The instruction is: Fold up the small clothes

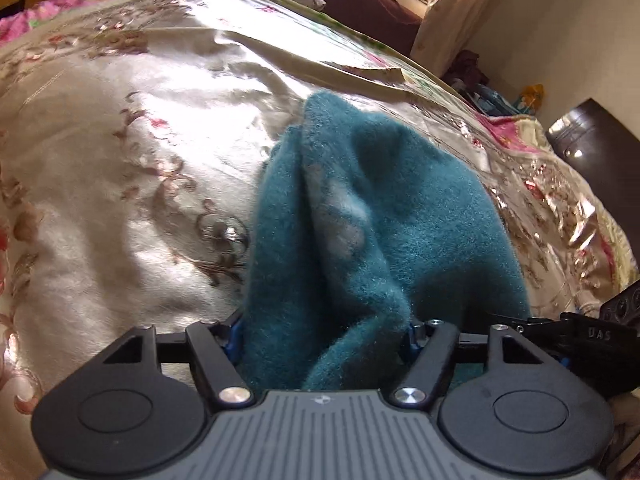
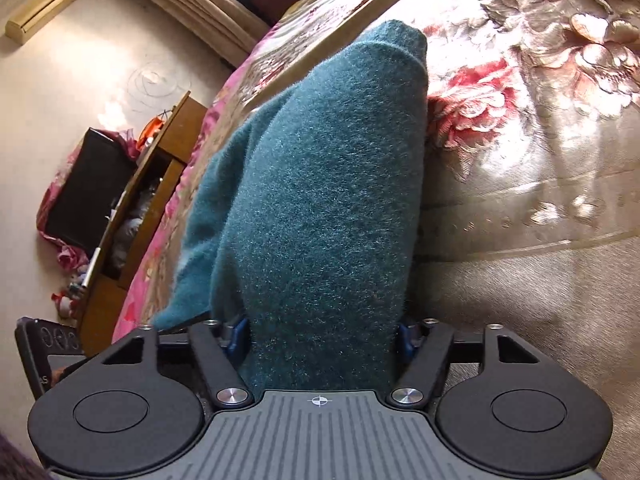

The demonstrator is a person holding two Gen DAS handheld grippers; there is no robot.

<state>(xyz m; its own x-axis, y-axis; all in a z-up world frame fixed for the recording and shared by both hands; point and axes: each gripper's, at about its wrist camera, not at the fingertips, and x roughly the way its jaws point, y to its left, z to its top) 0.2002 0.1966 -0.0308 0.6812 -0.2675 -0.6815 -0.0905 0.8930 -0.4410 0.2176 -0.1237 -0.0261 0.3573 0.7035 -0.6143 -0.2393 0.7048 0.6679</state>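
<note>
Left wrist view: a teal fleece garment (image 1: 360, 220) is bunched between the fingers of the left gripper (image 1: 324, 336), running lengthwise away over the bed (image 1: 120, 160). In the right gripper (image 2: 322, 334) it lies likewise. Whether either pair is pressed on it cannot be told.

Both wrist views look closely down on the teal garment (image 1: 360, 208).

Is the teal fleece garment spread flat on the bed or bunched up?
Bunched up. The teal fleece garment rises in rumpled folds off the floral bedspread, not flat. Whether it is neatly folded: cannot tell.
</note>
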